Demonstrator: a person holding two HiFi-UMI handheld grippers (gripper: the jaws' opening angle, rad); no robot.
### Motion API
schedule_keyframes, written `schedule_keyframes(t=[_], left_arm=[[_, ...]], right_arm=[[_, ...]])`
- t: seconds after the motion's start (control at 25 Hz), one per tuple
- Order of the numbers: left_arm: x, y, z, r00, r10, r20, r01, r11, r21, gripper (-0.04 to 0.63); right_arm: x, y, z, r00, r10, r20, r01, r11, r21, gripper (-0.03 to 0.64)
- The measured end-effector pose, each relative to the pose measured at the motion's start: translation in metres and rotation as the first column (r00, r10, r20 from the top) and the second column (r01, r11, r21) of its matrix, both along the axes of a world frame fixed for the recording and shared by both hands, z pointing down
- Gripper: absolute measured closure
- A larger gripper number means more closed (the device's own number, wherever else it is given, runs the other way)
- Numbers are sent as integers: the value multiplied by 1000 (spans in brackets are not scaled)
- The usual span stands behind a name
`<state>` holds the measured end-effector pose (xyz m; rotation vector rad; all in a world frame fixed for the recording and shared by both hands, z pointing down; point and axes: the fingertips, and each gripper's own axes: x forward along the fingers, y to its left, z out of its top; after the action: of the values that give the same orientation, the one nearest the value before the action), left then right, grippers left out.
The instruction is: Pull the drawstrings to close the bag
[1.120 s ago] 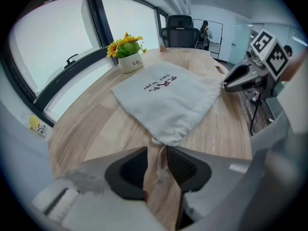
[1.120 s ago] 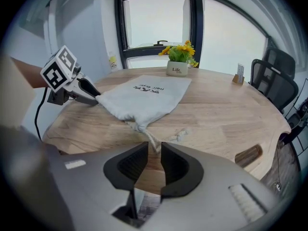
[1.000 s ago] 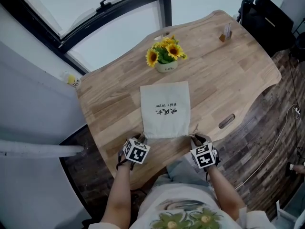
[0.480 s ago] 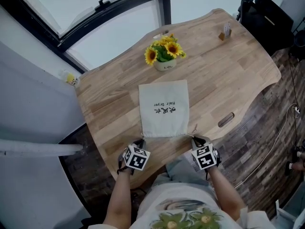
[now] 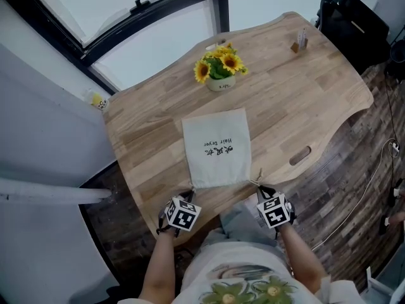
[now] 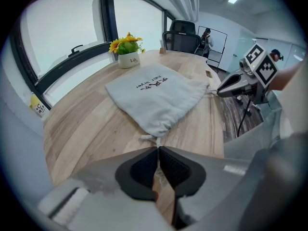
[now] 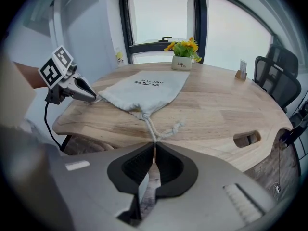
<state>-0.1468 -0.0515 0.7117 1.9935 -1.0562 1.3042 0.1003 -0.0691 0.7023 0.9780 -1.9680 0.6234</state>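
Wooden counter [image 5: 304,87] holds the grey bag [image 5: 216,147] flat with its mouth nearest the person, so the left claw [image 6: 158,150] and right claw [image 7: 154,148], both just closed, each pinch a drawstring [image 7: 150,128] to tug apart.

The person wears a white shirt [image 5: 240,276] with a green and yellow picture on the front. The sleeves are short. The trousers [image 5: 243,223] are grey. The left gripper [image 5: 188,196] and the right gripper [image 5: 260,187] are grey. Each has a cube [image 5: 181,213] on top with black and white squares. The jaws have black ribbed pads [image 6: 139,170]. A thin black cable [image 7: 48,121] hangs under the left gripper.
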Motion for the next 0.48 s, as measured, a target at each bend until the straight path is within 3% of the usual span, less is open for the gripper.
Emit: schedule_keyframes(t=[0.24,0.36,0.48], left_arm=[[12,19,-3,1000,-3,-24,4,1000,7,574],[13,21,-8,998,-46,-47,47,998,40,568],[15,16,-13,996,-63,-62,67,995,70,481]], right_arm=[[5,15,-4,1000,16,2,-16,1000,6,598],[6,18,-7,1000,17,6,-17,1000,21,492],[3,14,-10,1000,-1,11,0,999,51,472]])
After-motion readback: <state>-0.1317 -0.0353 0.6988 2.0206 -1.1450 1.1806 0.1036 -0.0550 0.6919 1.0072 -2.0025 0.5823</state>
